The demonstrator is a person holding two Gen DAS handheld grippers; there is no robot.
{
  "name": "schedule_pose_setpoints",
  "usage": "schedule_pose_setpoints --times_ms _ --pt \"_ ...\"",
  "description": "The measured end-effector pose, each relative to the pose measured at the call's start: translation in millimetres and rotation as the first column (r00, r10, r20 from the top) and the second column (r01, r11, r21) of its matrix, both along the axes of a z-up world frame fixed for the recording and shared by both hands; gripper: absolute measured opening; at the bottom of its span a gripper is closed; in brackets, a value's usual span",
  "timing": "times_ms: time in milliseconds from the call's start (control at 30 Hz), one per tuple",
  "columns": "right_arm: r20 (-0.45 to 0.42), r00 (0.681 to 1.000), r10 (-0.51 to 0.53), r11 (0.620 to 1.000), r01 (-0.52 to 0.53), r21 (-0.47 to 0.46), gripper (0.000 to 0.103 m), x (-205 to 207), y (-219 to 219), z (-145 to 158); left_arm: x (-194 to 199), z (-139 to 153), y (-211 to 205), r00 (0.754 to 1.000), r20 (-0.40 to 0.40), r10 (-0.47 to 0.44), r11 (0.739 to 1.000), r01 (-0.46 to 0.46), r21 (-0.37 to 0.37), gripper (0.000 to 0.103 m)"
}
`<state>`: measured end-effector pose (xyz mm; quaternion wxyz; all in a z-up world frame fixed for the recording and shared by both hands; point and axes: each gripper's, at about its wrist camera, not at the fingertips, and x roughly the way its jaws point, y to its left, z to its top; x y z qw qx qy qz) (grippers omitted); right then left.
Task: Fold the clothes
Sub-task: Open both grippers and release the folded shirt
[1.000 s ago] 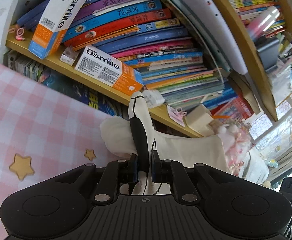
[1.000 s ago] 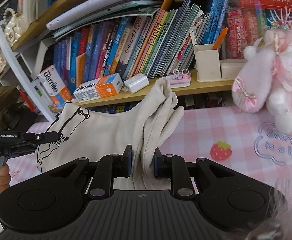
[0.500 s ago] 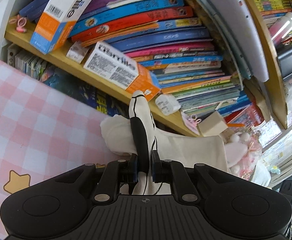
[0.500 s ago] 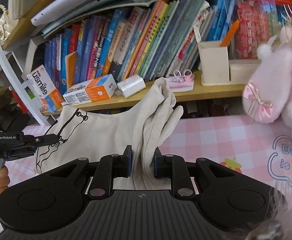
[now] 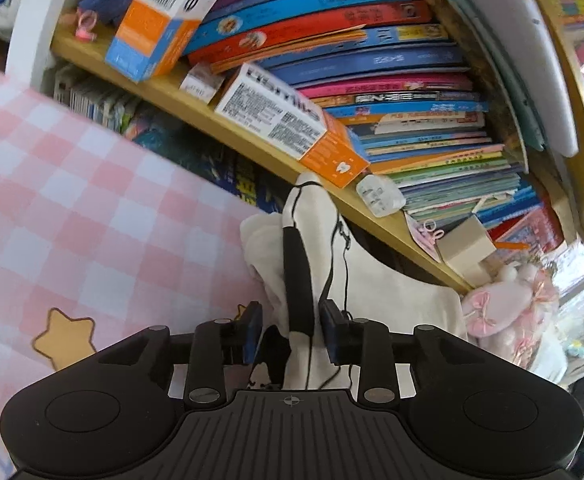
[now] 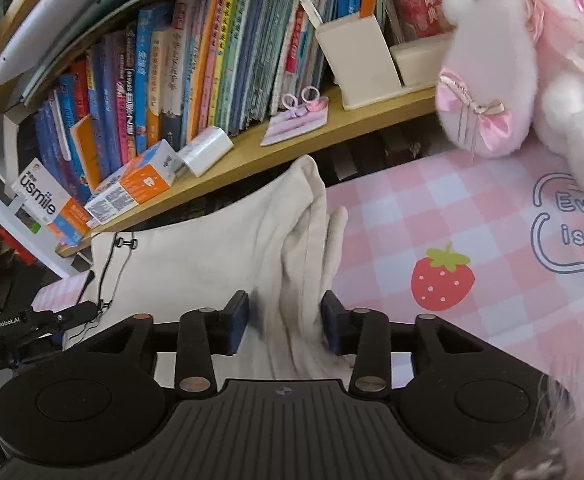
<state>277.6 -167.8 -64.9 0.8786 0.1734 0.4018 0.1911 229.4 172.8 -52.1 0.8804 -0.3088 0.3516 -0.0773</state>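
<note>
— Where is the garment?

— The cream garment (image 6: 212,256) is spread between the two tools on the pink checked tablecloth (image 6: 432,208), right in front of the wooden bookshelf (image 6: 332,120). One bunched edge stands up between the pads of the right gripper (image 6: 285,326).

— Is it gripped there?

— No. Those jaws have just been opening; the cloth sits in the gap, loose on the left side.

— And the left gripper (image 5: 291,332)?

— Its jaws have just been opening too. A fold of the cloth with a black printed band (image 5: 298,280) rises between the pads, with gaps on both sides — released. A pink plush toy (image 6: 532,60) sits on the tablecloth to the right.
</note>
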Motion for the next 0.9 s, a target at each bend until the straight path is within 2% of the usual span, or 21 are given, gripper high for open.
schedule_pose_setpoints --times_ms 133,233,333,367,433,700,800,900 --pt "0.028 1.000 0.002 1.000 -0.002 -0.011 0.057 -14 -2 15 -19 17 -7 0.999 0.030 -0.009 0.998 0.007 0.063 0.041" --pt "0.045 0.999 0.017 0.999 -0.015 -0.041 0.063 -30 -2 22 -40 29 -18 0.998 0.051 -0.022 0.993 0.015 0.119 0.049" --pt "0.055 0.998 0.037 0.997 -0.033 -0.073 0.067 -49 0 26 -62 34 -32 0.999 0.044 -0.014 0.983 0.006 0.185 0.054" --pt "0.060 0.997 0.048 0.995 -0.043 -0.085 0.068 -57 1 27 -69 35 -36 0.999 0.042 -0.011 0.979 0.002 0.206 0.059" --pt "0.072 0.995 0.069 0.992 -0.061 -0.109 0.073 -73 3 28 -84 38 -45 0.999 0.038 -0.006 0.969 -0.004 0.248 0.063" --pt "0.076 0.987 0.138 0.974 -0.122 -0.193 0.081 -136 6 30 -141 36 -75 1.000 0.019 0.023 0.958 -0.028 0.287 0.068" --pt "0.076 0.987 0.141 0.968 -0.121 -0.218 0.088 -157 4 30 -157 36 -91 1.000 0.010 0.000 0.948 -0.003 0.317 0.073" --pt "0.080 0.988 0.132 0.964 -0.109 -0.242 0.089 -176 1 30 -169 35 -105 1.000 0.001 -0.013 0.936 0.012 0.353 0.075"
